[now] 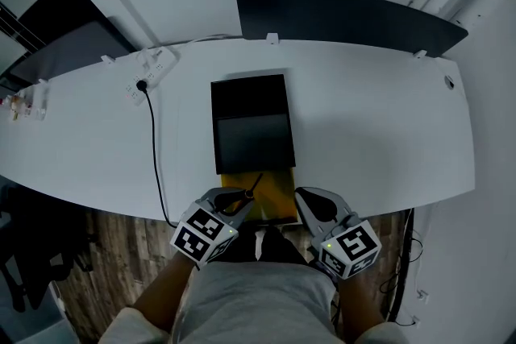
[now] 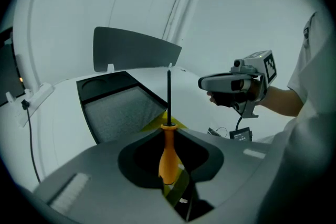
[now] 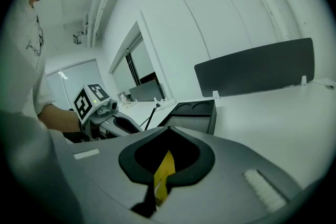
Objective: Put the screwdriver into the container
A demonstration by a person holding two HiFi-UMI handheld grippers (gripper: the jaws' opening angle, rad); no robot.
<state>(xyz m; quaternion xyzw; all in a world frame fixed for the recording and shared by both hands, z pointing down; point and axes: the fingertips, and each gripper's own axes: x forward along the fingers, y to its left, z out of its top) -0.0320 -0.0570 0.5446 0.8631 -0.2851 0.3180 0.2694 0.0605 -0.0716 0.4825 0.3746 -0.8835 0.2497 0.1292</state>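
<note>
An orange-handled screwdriver [image 2: 167,157] with a thin black shaft [image 1: 252,187] is clamped in my left gripper [image 1: 242,201], shaft pointing away over the table. That gripper [image 2: 169,131] hovers at the table's near edge, above a yellow mat [image 1: 278,193]. Just beyond the mat lies the black container [image 1: 250,125], a shallow tray with a dark far compartment and a larger grey-lined near one [image 2: 121,107]. My right gripper [image 1: 310,205] hangs beside the left one, shut and empty. Through its jaws [image 3: 167,131] I see only the yellow mat, with the container [image 3: 191,115] ahead.
A white power strip [image 1: 149,72] with a black cable [image 1: 155,157] lies left of the container. A dark divider panel [image 1: 347,20] stands along the table's far edge. A monitor [image 1: 72,44] and small items [image 1: 24,102] sit at far left.
</note>
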